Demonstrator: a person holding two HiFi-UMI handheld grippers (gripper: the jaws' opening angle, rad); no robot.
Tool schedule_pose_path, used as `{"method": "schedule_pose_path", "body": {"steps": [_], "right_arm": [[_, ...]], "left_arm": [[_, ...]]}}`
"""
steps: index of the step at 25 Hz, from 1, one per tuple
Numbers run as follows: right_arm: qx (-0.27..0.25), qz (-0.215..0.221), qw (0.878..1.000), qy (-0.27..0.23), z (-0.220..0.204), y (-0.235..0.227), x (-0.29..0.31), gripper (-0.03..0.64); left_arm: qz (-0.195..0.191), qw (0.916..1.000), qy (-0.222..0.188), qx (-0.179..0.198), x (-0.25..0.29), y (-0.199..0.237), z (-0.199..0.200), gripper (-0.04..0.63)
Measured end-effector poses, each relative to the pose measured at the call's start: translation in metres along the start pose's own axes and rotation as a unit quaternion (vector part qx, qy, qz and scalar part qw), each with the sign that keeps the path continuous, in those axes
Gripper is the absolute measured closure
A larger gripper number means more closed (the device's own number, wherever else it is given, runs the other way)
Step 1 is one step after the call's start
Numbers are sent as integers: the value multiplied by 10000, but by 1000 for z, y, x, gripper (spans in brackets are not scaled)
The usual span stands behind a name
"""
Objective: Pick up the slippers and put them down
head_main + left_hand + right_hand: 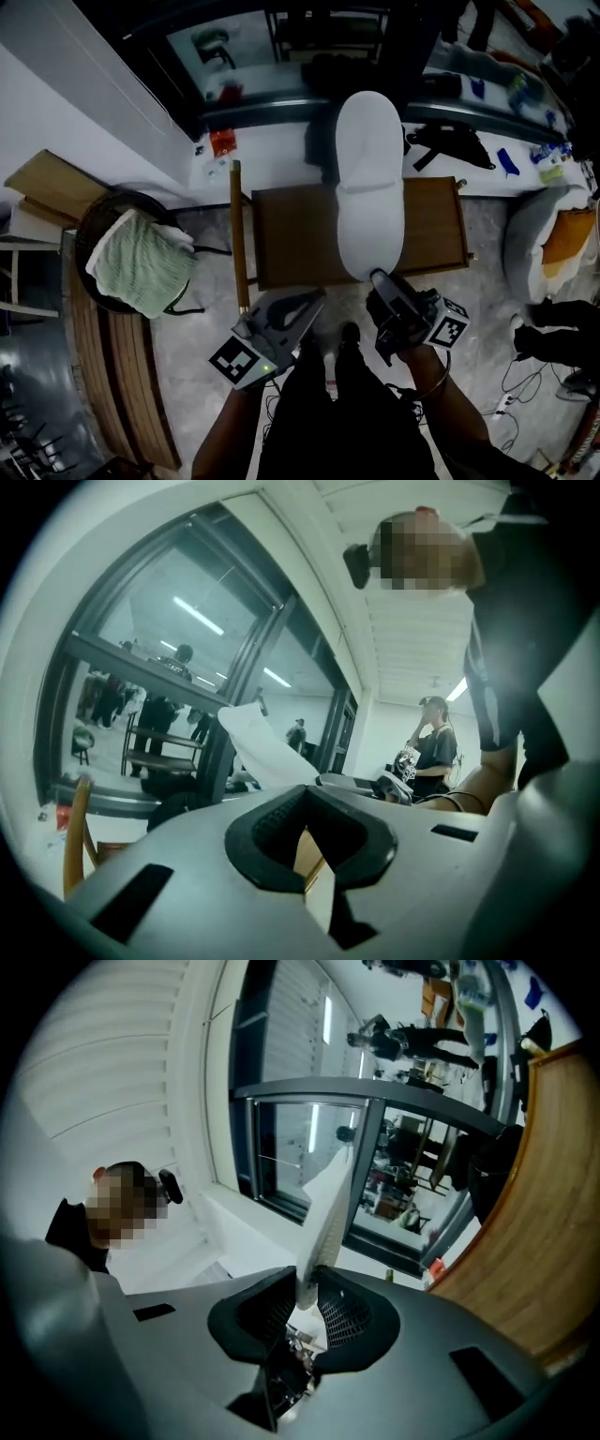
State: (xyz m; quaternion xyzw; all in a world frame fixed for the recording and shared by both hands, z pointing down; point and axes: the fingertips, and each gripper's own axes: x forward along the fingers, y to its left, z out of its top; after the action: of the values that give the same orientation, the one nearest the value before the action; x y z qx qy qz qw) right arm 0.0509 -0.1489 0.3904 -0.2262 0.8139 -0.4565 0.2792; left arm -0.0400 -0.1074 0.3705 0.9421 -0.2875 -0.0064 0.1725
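While the right gripper [381, 279] clamps the white slipper [369, 178] by its edge, lifted mid-frame over the wooden table [291, 244], the left gripper [315, 300] idles lower left, jaws together, empty.

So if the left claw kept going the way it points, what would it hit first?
Most likely the white slipper that the right claw holds up, which stands just beyond the tips of the left claw. The wooden table lies close under that line, so depth leaves some doubt.
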Motion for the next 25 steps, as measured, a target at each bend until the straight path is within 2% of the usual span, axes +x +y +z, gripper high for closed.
{"method": "schedule_pose_path", "body": {"steps": [8,19,25], "right_arm": [[485,-384,9980,105,-44,-57,-22,541],[856,-692,9937,227,-98,-147,-60,541],[1000,-856,9912,147,-118,-177,-70,539]], "left_arm": [[322,9988,208,-314,5,19,-73,592],[320,9965,351,-691,17,31,-161,592],[243,9944,444,-931,17,24,-198,592]]}}
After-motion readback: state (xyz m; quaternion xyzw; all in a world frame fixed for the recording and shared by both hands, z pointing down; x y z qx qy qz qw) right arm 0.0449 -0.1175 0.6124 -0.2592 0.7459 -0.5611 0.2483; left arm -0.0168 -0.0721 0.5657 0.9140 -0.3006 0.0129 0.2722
